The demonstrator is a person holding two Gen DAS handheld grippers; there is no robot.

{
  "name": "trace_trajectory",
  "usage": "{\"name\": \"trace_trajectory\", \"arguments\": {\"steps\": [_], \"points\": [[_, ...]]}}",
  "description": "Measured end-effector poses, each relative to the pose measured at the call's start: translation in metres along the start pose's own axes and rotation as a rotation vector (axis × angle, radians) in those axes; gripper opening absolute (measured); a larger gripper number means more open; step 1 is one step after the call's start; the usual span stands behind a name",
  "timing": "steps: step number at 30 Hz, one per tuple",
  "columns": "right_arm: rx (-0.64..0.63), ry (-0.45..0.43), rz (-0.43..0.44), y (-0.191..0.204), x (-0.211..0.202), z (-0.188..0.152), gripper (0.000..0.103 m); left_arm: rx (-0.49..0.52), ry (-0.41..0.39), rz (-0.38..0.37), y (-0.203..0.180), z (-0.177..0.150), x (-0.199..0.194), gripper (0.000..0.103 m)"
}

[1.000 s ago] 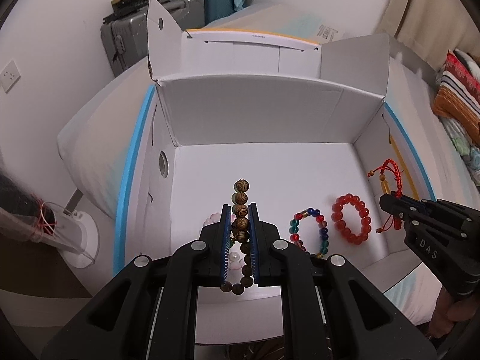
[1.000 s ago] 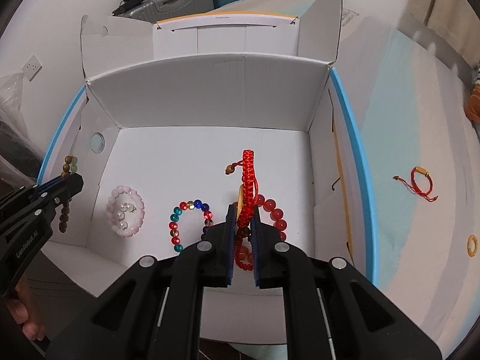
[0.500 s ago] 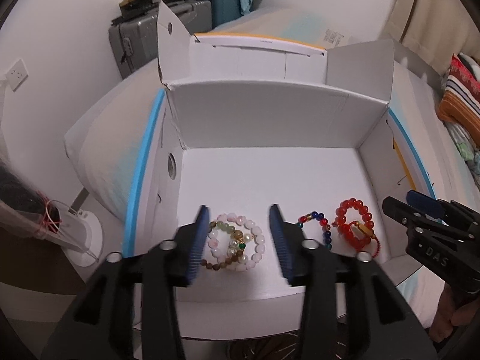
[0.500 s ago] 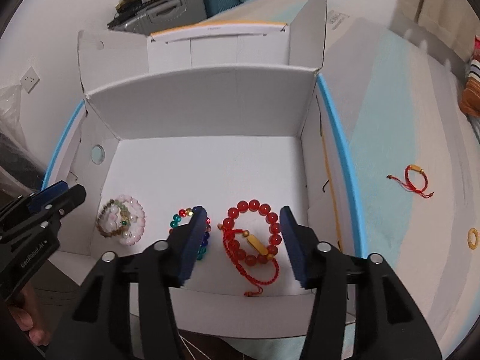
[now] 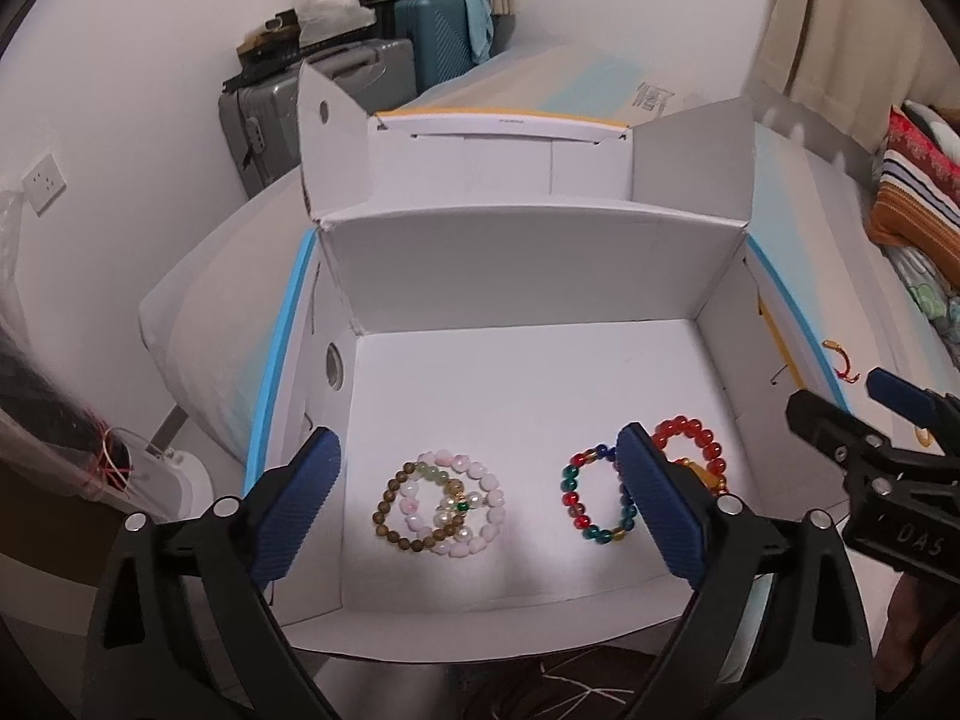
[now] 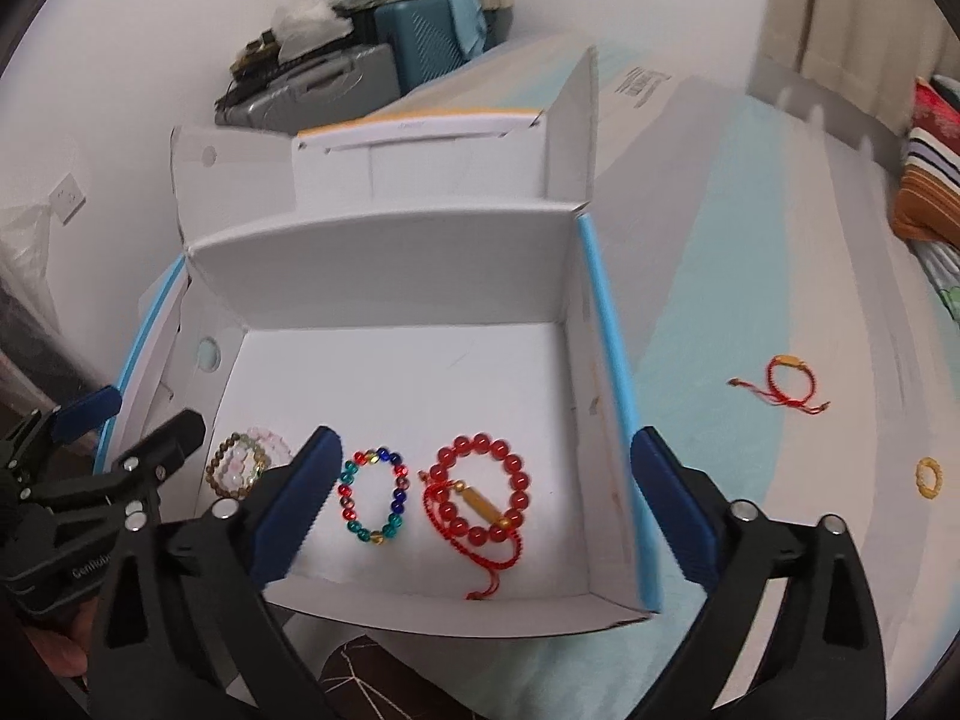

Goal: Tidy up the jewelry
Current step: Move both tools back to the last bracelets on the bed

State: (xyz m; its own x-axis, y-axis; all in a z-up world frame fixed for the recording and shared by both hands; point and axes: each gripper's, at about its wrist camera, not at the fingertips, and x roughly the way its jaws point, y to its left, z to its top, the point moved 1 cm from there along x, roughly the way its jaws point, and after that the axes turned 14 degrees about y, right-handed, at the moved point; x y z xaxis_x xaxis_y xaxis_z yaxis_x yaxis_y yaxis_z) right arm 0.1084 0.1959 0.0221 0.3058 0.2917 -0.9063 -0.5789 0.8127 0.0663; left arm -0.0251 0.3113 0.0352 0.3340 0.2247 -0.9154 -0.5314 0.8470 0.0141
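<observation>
place: home bedroom | evidence: bed point(image 6: 750, 252) with pillows point(image 5: 918, 192); suitcases point(image 5: 336, 96) against wall; curtain point(image 5: 840, 18)

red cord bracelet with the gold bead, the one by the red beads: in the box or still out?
In. The cord bracelet lies on the box floor, draped over the red bead bracelet. A second red cord bracelet lies outside on the bed.

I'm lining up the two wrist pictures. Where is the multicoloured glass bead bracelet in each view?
Left wrist view: multicoloured bracelet lies on the box floor, lower right of centre, partly behind the right blue pad.
Right wrist view: multicoloured bracelet lies lower left of centre, beside the left blue pad.
Shared landmark: the red bead bracelet lying just to its right.
</observation>
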Motion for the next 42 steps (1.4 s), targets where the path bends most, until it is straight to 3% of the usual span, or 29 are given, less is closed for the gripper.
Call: {"name": "trace_trajectory", "arguments": {"steps": [8, 12, 19, 33, 42], "points": [[0.046, -0.047, -0.027, -0.035, -0.018, -0.007, 0.096, 0.038, -0.006, -0.008, -0.032, -0.001, -0.004, 0.097], [0.067, -0.061, -0.044, -0.058, -0.027, -0.013, 0.096, 0.054, -0.031, -0.051, -0.051, 0.000, -0.011, 0.097], [0.136, -0.085, -0.081, -0.113, -0.043, -0.029, 0.096, 0.145, -0.075, -0.114, -0.111, -0.002, -0.026, 0.097], [0.344, -0.092, -0.180, -0.258, -0.071, -0.101, 0.096, 0.298, -0.104, -0.229, -0.241, -0.012, -0.032, 0.097], [0.429, -0.070, -0.241, -0.329, -0.065, -0.130, 0.096, 0.398, -0.107, -0.296, -0.318, -0.005, -0.014, 0.097]]}}
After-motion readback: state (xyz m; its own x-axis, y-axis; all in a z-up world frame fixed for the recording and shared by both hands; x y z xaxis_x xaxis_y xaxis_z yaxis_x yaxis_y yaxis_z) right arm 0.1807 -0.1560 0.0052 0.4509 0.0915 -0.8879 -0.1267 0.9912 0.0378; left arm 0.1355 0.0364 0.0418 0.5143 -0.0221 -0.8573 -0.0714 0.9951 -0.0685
